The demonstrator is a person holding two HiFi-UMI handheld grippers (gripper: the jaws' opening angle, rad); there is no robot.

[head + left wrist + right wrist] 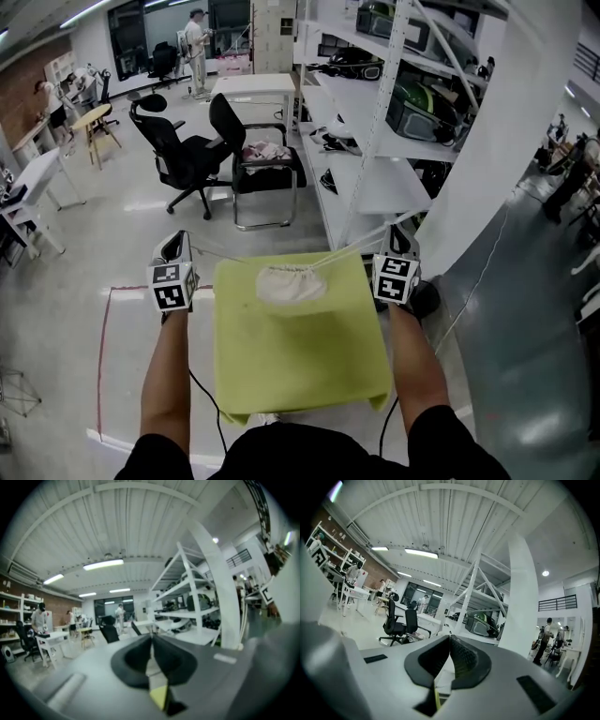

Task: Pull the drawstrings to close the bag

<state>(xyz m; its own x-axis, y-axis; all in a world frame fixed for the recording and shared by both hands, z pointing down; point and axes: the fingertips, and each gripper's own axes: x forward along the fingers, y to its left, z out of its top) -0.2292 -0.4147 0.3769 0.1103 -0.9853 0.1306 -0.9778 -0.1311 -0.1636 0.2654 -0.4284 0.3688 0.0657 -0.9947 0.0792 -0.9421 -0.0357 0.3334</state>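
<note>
1. Pulling step is in hand: the left tongs [174,240] and the right tongs [401,234] are sitting well apart, one off each far corner of the yellow-green bench [300,375], with the bag [291,283] between them.
2. Right tongs are pressing together on the right drawstring [352,248]. That white cord is running in a straight, taut line from the bag's mouth up to their tips.
3. Left tongs are likewise closing tip to tip in the left gripper view. A much fainter line, the left drawstring [225,255], is leading from them to the bag, so I am judging them clamped on it, though the cord is too thin to see at the tips.
4. Bag is lying at the middle of the bench's far edge. It is small, white and made of soft cloth, and it is slumping flat rather than standing.
5. Its top edge is bunching into tight puckers along a curved seam, so the mouth is looking mostly drawn in. Whether a gap is remaining I cannot tell from here.
6. Judging progress: the task is nearing its end.
7. Next move is calling for an even outward pull on both cords, hands spreading level. Nothing is pinning the bag, so a lopsided tug is risking dragging it sideways or off the far edge.
</note>
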